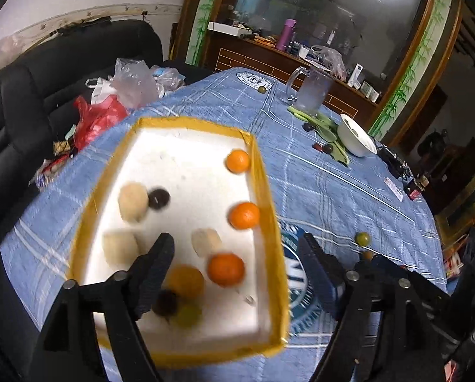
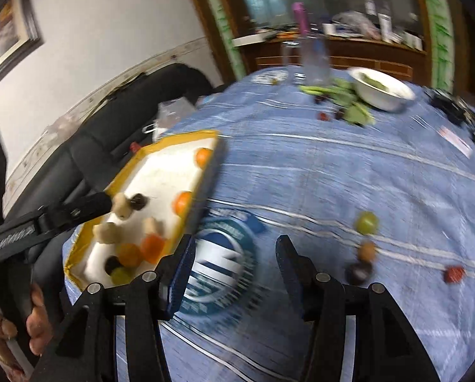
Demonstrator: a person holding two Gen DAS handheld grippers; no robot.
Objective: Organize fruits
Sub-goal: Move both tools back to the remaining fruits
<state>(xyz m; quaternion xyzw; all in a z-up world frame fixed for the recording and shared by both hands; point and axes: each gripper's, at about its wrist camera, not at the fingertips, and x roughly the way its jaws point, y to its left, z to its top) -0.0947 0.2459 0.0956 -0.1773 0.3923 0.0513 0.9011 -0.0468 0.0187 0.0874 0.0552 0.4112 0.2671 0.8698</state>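
My left gripper (image 1: 237,254) looks like matt black plastic with bright metal pins at the joints; my right gripper (image 2: 234,258) has ridged dark-blue pads (image 2: 181,273). The tablecloth (image 1: 332,175) is soft woven cloth, matt and faintly wrinkled. The tray (image 1: 262,197) has a white, foam-like floor and smooth yellow walls. The oranges (image 1: 244,215) show a slightly shiny peel. At two o'clock in my left view, the bowl (image 1: 355,140) is glossy white and the mug (image 1: 310,90) clear, frosted glass.

Left hand-held gripper (image 1: 237,248) spread wide, fingers pointing toward 12 o'clock, nothing between. Right hand-held gripper (image 2: 235,251) equally wide apart, empty. Bare hand (image 2: 17,324) at 8 o'clock, wrapped around a handle.
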